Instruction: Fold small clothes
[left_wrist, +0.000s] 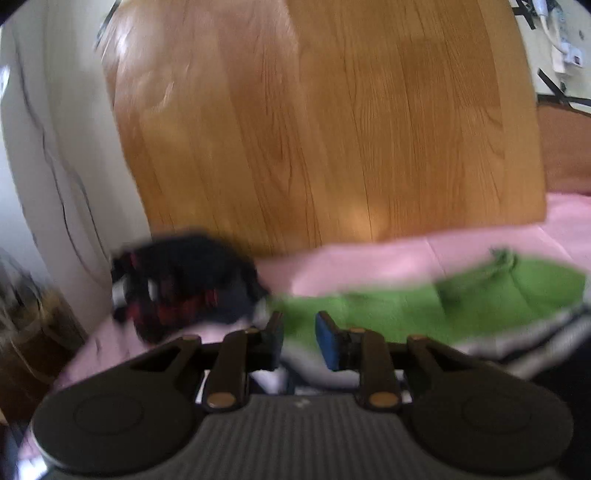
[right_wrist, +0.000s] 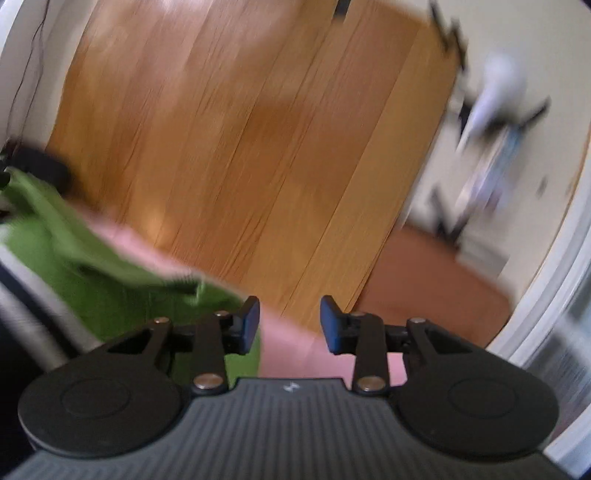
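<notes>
A green garment (left_wrist: 406, 306) with a grey-white part lies spread on the pink surface (left_wrist: 388, 258). In the left wrist view my left gripper (left_wrist: 300, 338) hovers over the garment's near left edge, its jaws a little apart and nothing pinched between them. The picture is blurred. In the right wrist view the same green garment (right_wrist: 92, 266) lies to the left. My right gripper (right_wrist: 290, 325) stands open over the pink surface (right_wrist: 291, 350) just beyond the garment's right end, with its left finger (right_wrist: 250, 325) over the cloth edge.
A dark pile of black and red clothes (left_wrist: 177, 284) sits at the left end of the pink surface. Beyond the edge lies a wooden floor (left_wrist: 314, 129). A brown rug (right_wrist: 436, 291) and a black stand (right_wrist: 480, 155) are at the right, and a white wall (left_wrist: 55, 147) at the left.
</notes>
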